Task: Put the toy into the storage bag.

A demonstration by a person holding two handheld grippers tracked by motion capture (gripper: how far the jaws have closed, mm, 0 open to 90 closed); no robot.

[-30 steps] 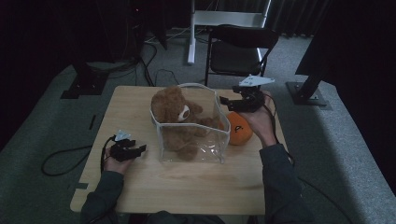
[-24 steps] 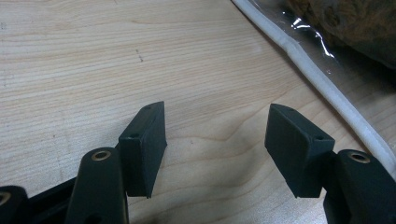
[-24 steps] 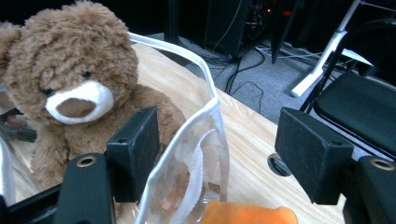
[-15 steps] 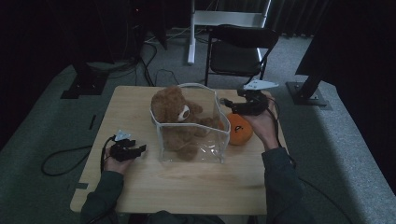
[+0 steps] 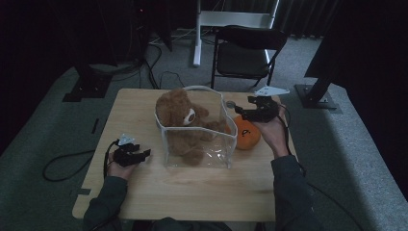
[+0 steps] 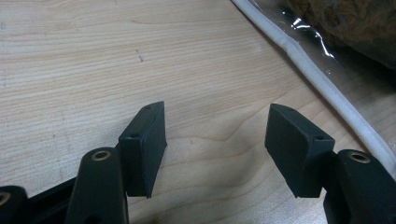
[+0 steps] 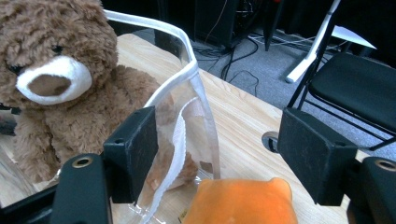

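Fuzzy brown teddy bear (image 5: 180, 120) in clear plastic bag (image 5: 211, 154) | round orange plush (image 5: 246, 134) beside | right gripper (image 7: 219, 154) spread, empty | left gripper (image 6: 215, 140) spread over wood-grain table (image 5: 192, 187)

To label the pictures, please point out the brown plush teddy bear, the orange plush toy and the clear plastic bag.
brown plush teddy bear (image 7: 51, 81), right gripper view, muzzle.
orange plush toy (image 5: 246, 134), high view, front.
clear plastic bag (image 5: 199, 156), high view, front wall.

High view: fixed above the person's side, facing forward and down over the whole table (image 5: 144, 192).
Left gripper view: close, low over the tabletop beside the clear bag (image 6: 327, 88).
Right gripper view: close, facing the teddy bear (image 7: 56, 79).
Shared: bag and bear.
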